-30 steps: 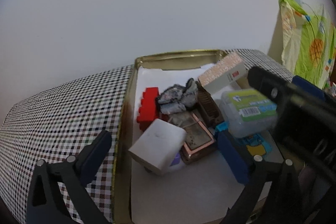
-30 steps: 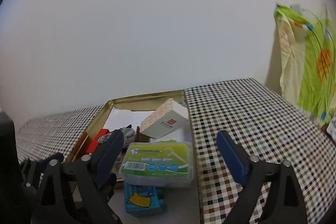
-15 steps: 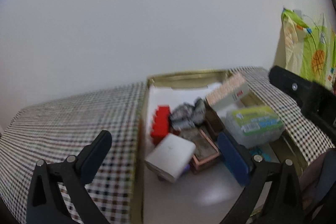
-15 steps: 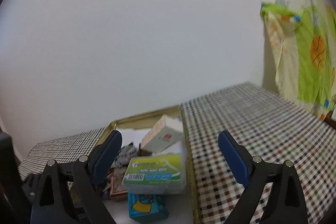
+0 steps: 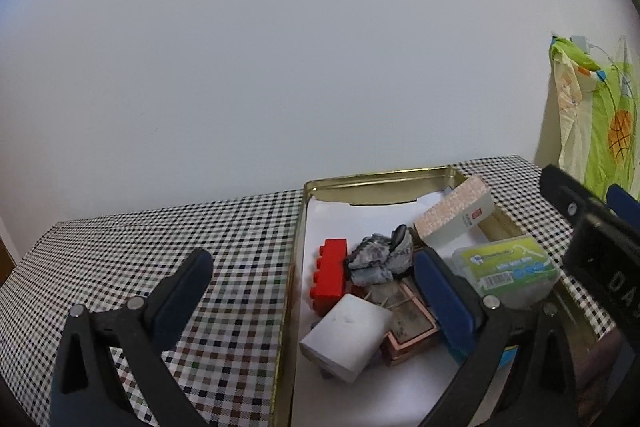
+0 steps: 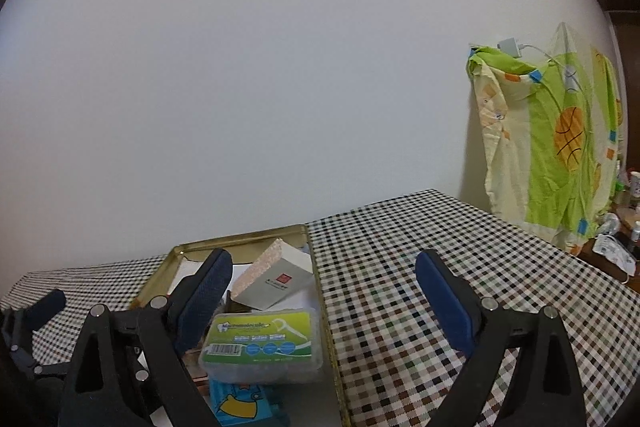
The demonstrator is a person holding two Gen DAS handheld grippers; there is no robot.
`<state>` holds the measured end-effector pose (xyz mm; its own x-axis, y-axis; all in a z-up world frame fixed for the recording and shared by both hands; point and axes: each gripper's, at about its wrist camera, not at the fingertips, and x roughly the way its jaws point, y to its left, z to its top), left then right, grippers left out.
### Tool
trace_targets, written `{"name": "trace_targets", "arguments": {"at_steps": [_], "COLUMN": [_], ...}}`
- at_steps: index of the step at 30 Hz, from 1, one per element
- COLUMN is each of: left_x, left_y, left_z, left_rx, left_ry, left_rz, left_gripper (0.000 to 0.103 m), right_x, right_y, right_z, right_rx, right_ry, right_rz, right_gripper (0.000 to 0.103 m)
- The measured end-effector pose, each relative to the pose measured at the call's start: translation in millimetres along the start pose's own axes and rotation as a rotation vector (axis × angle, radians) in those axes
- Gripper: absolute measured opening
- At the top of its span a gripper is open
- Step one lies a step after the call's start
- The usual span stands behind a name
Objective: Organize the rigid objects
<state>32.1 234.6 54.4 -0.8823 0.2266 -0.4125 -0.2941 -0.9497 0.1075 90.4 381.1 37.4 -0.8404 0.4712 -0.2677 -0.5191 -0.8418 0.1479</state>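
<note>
left tongs (image 5: 308,287) and right tongs (image 6: 324,279): both spread wide, grasping nothing, above the checked tabletop (image 6: 420,267). gold tin tray (image 5: 298,267) on tabletop holds: white block (image 5: 346,335), red brick (image 5: 329,277), grey crumpled lump (image 5: 378,259), clear floss-pick box with green label (image 6: 260,345), speckled carton (image 6: 274,279) leaning tilted. blue packet (image 6: 240,405) partly hidden under the floss-pick box. green printed cloth (image 6: 552,143) hangs at the far wall.

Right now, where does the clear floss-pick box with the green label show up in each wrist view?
Left wrist: floss-pick box lies right of centre, at the gold tin's right side, behind the right finger.
Right wrist: low, left of centre, just inside the tin's right wall.
Shared landmark: the tilted beige-speckled box behind it.
</note>
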Motion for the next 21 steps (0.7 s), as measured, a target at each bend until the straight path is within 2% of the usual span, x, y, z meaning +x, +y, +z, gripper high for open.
{"name": "trace_targets", "arguments": {"at_steps": [7,12,21], "left_x": [-1,-14,-36], "left_y": [10,31,34], "left_z": [-1,-6,-12], "left_rx": [-0.052,-0.142,-0.108], "left_ry": [0.012,-0.039,-0.099], "left_rz": [-0.041,-0.040,-0.012], "left_gripper": [0.102,0.102,0.102], "right_x": [-6,-14,-34], "right_y": [8,11,13], "right_z": [1,1,0], "right_rx": [-0.024,-0.025,0.007], "right_ry": [-0.031,-0.054,-0.105], "right_rz": [-0.042,-0.037,-0.015], "right_gripper": [0.095,0.095,0.095]}}
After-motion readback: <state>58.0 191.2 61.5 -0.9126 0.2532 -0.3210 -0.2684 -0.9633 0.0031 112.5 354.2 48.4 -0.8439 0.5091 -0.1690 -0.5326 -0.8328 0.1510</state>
